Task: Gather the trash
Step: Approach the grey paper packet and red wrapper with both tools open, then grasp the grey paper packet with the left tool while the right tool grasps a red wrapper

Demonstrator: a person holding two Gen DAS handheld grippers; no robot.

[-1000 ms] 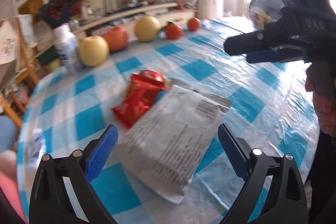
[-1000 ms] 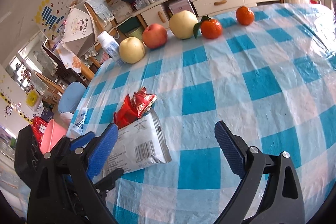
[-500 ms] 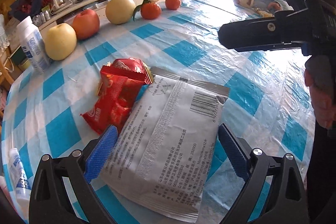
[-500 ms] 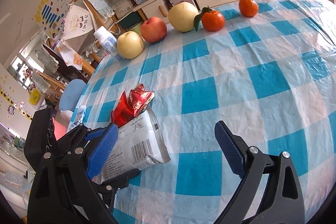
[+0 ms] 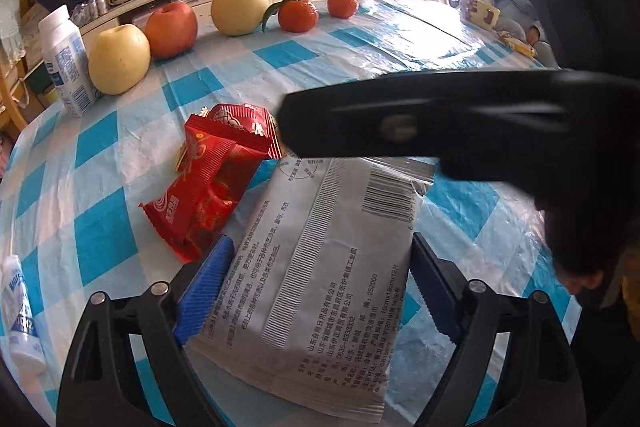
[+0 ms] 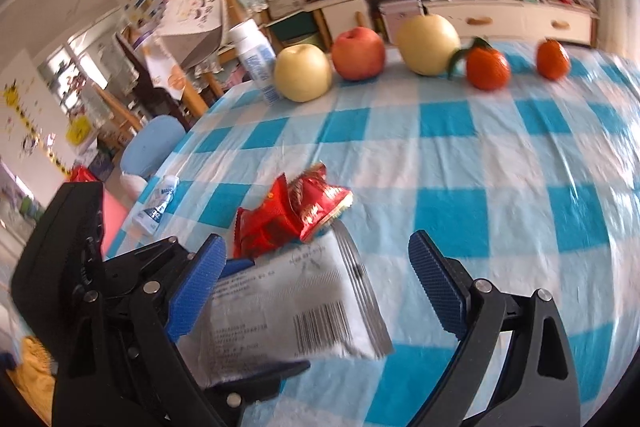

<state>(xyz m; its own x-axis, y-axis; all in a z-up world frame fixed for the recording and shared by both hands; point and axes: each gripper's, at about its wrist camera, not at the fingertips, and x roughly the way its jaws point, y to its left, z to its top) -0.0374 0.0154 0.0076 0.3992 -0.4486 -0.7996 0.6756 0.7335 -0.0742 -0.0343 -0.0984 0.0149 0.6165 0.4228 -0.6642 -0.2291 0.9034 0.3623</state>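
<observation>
A flat silver printed packet (image 5: 320, 267) lies on the blue-and-white checked tablecloth (image 5: 100, 147), partly over crumpled red wrappers (image 5: 212, 179). My left gripper (image 5: 316, 291) is open, its blue pads on either side of the packet's near end. My right gripper (image 6: 316, 291) is open above the packet's barcode end (image 6: 296, 311), with the red wrappers (image 6: 292, 215) just beyond. One black finger of the right gripper (image 5: 420, 123) crosses the left wrist view above the packet. The left gripper (image 6: 192, 307) shows at the lower left of the right wrist view.
A row of fruit stands at the table's far edge: two yellow pears (image 5: 120, 59), a red apple (image 5: 172, 27), two tangerines (image 5: 298, 15). A white bottle (image 5: 68, 59) stands left of them. A small tube (image 5: 20, 311) lies near the left edge. A person sits at the far right (image 5: 504, 3).
My left gripper has moved forward so its pads flank the silver packet. My right gripper has swung left and down over the packet's barcode end.
</observation>
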